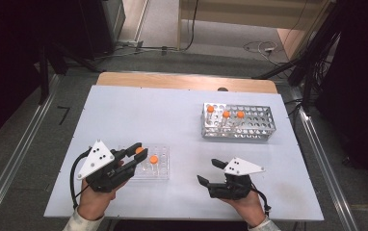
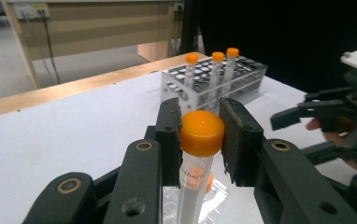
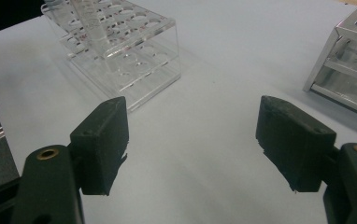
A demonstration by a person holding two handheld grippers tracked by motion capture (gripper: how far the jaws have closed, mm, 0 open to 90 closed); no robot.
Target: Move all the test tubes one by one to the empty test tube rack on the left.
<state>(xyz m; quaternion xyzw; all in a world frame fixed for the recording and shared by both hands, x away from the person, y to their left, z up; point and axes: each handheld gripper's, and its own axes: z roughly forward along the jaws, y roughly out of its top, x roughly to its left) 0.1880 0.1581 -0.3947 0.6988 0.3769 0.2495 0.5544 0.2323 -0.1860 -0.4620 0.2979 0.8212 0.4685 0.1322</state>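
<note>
1. The bench (image 1: pixel 124 115) carries two racks; the clear rack (image 1: pixel 159 166) at its near left serves as landmark here.
2. The metal rack (image 1: pixel 237 120) stands well apart from the clear rack, farther back and to the right, with three orange-capped tubes (image 1: pixel 226 115) upright in its holes.
3. The clear rack holds one capped tube (image 1: pixel 153 160) upright; its other holes look empty.
4. The left hand-held gripper (image 1: pixel 138 151) hangs over the clear rack's left end, clamped on the orange cap of a tube (image 2: pixel 200 140), lifted over that rack.
5. The right hand-held gripper (image 1: pixel 210 171) waits to the right of the clear rack, jaws apart, holding nothing.
6. Judged step: carrying a tube between racks. The next move probably calls for keeping it upright and lining it over a free hole in the metal rack.
</note>
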